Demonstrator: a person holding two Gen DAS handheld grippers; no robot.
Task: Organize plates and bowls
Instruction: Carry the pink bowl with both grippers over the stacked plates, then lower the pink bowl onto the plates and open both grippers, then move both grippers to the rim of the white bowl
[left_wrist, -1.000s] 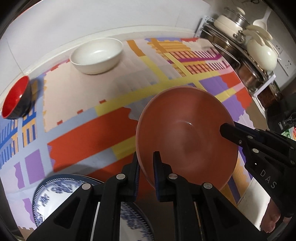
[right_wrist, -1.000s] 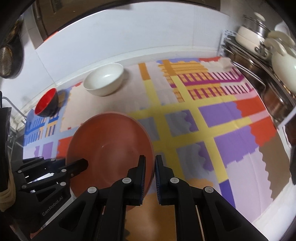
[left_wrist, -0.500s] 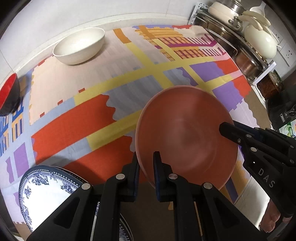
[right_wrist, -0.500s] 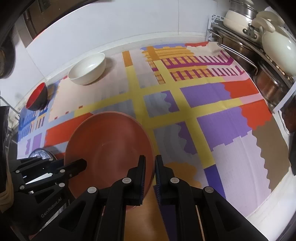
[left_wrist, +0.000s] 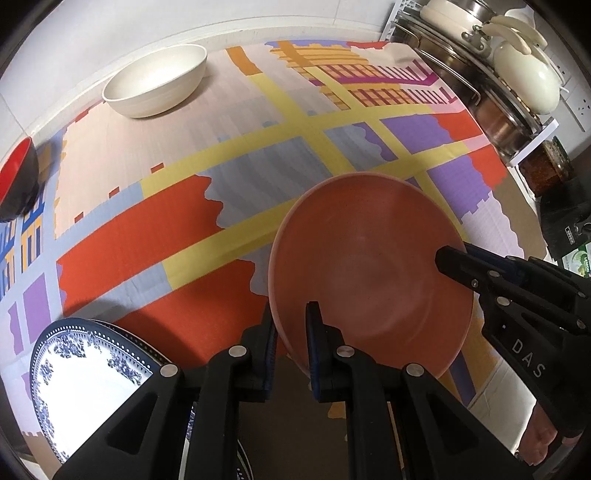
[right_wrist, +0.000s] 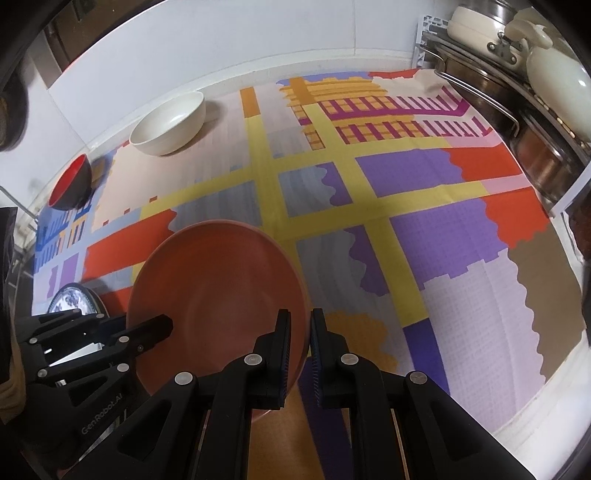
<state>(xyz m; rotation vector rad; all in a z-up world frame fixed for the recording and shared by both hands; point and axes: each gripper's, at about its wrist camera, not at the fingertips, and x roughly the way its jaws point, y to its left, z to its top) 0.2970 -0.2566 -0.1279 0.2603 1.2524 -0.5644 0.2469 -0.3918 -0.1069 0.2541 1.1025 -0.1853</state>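
A terracotta plate (left_wrist: 369, 266) is held above the patterned tablecloth by both grippers. My left gripper (left_wrist: 290, 317) is shut on its left rim. My right gripper (right_wrist: 300, 325) is shut on its right rim; the plate also shows in the right wrist view (right_wrist: 214, 288). A blue-and-white plate (left_wrist: 85, 373) lies at the near left, also in the right wrist view (right_wrist: 74, 301). A cream bowl (left_wrist: 155, 83) stands at the far left, and a red-and-black bowl (left_wrist: 16, 184) at the left edge.
A rack with steel pots and cream lids (left_wrist: 498, 62) stands at the far right. A white wall (right_wrist: 221, 48) borders the back of the tablecloth (right_wrist: 406, 166). The table's near right edge (right_wrist: 554, 387) shows in the right wrist view.
Both grippers have carried the terracotta plate back toward me and slightly right. The blue-and-white plate has come further into view at the lower left.
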